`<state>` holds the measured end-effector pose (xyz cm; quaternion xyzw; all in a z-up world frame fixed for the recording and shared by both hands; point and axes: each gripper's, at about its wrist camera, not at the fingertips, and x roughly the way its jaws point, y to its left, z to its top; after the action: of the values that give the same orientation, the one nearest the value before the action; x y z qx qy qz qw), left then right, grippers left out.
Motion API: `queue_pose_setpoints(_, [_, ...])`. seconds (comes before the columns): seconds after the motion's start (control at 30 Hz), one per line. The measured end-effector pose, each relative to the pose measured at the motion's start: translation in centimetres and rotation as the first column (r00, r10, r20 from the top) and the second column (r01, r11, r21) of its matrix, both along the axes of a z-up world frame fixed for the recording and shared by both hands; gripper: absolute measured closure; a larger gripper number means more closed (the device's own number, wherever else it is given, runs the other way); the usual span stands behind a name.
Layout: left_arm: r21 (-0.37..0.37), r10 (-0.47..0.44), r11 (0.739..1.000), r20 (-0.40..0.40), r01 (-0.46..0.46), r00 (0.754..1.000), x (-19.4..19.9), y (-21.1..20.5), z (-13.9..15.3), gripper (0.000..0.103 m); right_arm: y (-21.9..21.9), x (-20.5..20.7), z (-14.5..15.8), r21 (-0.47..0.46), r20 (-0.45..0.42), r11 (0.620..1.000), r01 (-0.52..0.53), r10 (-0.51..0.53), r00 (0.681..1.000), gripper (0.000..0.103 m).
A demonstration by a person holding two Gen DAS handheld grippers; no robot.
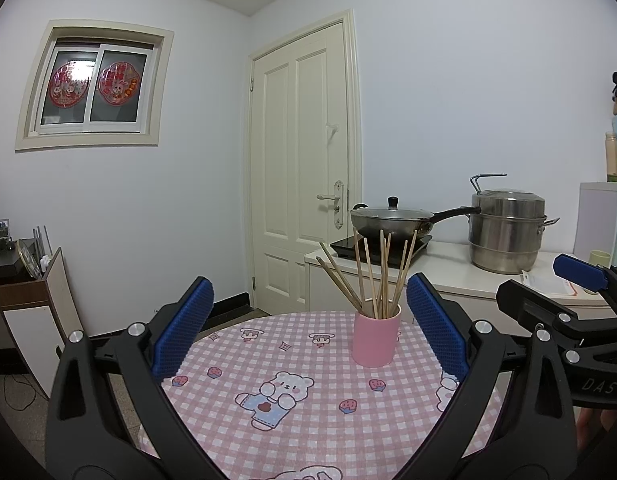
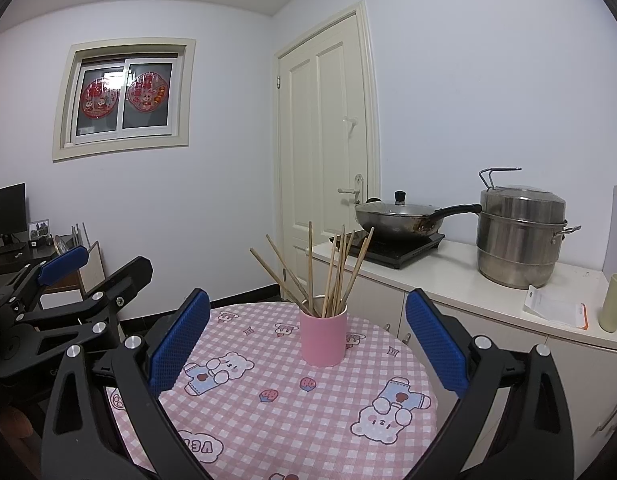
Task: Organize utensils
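Above checked tablecloth [image 1: 308, 432]: left gripper [image 1: 310, 328] and right gripper [image 2: 308, 334] both spread wide, empty, touching nothing; pink cup [image 2: 323, 338] with chopsticks [image 2: 332, 276] stands ahead.

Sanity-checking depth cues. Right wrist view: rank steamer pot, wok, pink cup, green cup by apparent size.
1. steamer pot
2. wok, handle included
3. pink cup, though it sits nearer the camera
4. green cup, partly cut off at the frame edge

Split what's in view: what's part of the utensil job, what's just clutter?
Job:
- chopsticks, standing loose in the cup
- pink cup on the checked tablecloth
- left tool and right tool, both open, empty

Lying about:
- lidded wok on the cooktop
- steel steamer pot
- green cup
- paper packet
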<state>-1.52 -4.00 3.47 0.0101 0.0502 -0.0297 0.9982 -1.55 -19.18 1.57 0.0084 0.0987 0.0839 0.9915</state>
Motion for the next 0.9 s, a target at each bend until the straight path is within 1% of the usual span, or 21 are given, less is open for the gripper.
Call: queue_pose_setpoints(0.9, [0.003, 0.004, 1.000, 0.001, -0.004, 1.000, -0.03, 0.11, -0.03, 0.007, -0.03, 0.05, -0.14, -0.001, -0.006, 1.000, -0.003, 0.003, 1.000, 0.008])
